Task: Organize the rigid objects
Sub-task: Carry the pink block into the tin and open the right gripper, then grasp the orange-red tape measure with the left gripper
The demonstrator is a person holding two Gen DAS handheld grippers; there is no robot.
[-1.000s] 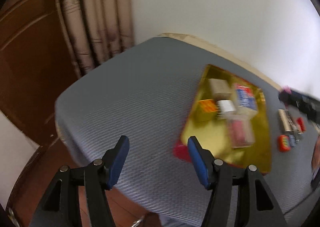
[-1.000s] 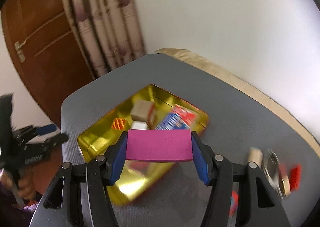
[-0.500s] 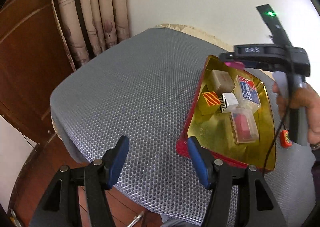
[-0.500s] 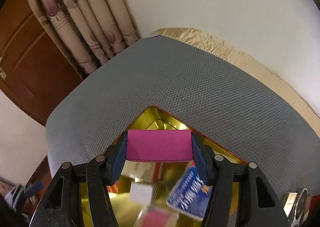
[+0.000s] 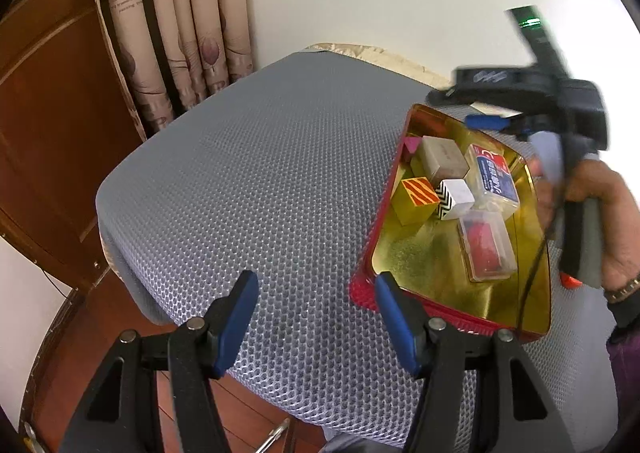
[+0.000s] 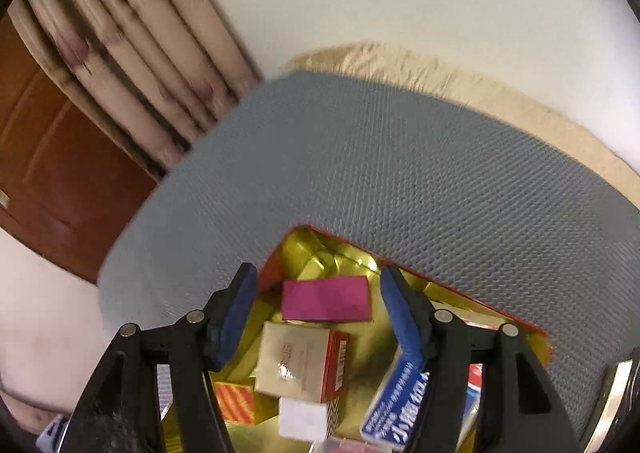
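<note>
A gold tray with a red rim [image 5: 424, 273] [image 6: 320, 249] lies on the grey mesh table. In it are a magenta block [image 6: 325, 298] [image 5: 411, 144] in the far corner, a beige box [image 5: 443, 157] [image 6: 298, 361], an orange-striped block [image 5: 416, 199], a black-and-white block [image 5: 456, 199], a blue card box [image 5: 494, 181] [image 6: 396, 405] and a clear box with red contents [image 5: 486, 249]. My right gripper [image 6: 316, 309] is open just above the magenta block, apart from it. My left gripper [image 5: 314, 321] is open and empty at the tray's near corner.
The grey mesh table [image 5: 256, 189] ends close in front of my left gripper, with wooden floor below. A curtain [image 5: 180, 25] and a brown door [image 5: 52, 113] stand at the left. A white wall is behind. A small red item [image 5: 570, 280] lies right of the tray.
My right gripper has opened and let go of the magenta block, which now lies in the tray's far corner. My left gripper has barely moved.
</note>
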